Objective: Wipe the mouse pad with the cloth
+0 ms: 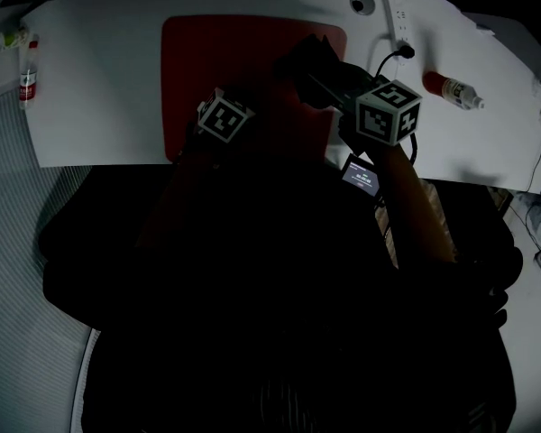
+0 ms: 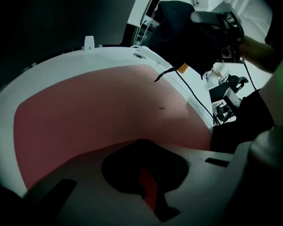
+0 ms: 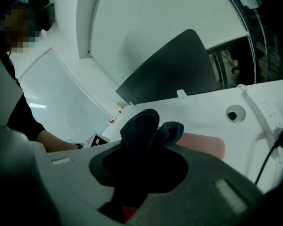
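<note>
Head view first. The red mouse pad [image 1: 216,61] lay flat on the white bench [image 1: 99,79], long side running left to right in front of the person. The right gripper [image 1: 329,84] was clamped on a dark cloth [image 1: 308,61], which sat over the pad's far right part. So the right one was clearly the nearer tool for the wipe, and most of the pad stretched off to its left. The left gripper [image 1: 215,124] was parked at the pad's near edge, roughly mid-width. A power strip [image 1: 397,12] and its cable ran just past the far right corner, and a bottle [image 1: 451,88] lay further right, well clear of the pad.

Left gripper view: as far as I could make out, its jaws were drawn together with nothing between them. The pad [image 2: 94,107] spread out ahead, bare apart from a tiny dark speck. The cloth [image 2: 179,32] hung up and to the right, looking lifted off the surface rather than pressed on it. The cable [image 2: 188,91] skirted the pad's right edge.

Right gripper view: the jaws were closed on the bunched cloth [image 3: 148,128], with folds poking out past them. Only a corner of the pad [image 3: 205,145] showed behind it. My guess was the move had to be down, then a sweep left. That side was open, though the left gripper might get in the way near the front edge.
</note>
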{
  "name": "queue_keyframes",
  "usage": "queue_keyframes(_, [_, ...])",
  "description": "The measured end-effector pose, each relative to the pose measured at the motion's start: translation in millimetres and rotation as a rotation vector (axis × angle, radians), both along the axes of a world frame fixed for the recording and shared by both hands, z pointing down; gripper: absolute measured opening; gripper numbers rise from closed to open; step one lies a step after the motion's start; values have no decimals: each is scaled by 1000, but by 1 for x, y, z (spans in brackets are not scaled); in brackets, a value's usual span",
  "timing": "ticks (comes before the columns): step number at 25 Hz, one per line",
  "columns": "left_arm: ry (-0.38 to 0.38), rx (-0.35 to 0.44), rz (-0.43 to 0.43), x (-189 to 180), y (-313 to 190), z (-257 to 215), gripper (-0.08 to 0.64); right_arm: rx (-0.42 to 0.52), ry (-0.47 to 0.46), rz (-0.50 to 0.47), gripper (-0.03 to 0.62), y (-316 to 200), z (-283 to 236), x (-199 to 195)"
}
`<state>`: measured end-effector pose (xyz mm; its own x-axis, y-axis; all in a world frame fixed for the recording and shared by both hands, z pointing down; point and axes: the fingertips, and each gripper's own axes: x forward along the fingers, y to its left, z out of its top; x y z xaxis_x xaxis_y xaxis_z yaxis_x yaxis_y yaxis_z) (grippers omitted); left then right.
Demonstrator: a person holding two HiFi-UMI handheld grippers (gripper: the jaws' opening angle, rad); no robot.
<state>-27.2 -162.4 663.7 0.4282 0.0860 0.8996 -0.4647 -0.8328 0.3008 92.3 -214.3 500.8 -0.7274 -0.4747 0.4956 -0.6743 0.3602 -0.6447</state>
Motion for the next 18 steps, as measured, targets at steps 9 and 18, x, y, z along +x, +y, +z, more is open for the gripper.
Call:
queue_keyframes(9, [46, -41, -20, 3, -2, -1, 6, -55, 4, -32, 87, -9, 25, -9])
queue_keyframes(18, [44, -50, -11, 2, 1, -4, 6, -55, 117, -125, 87, -21, 55, -15])
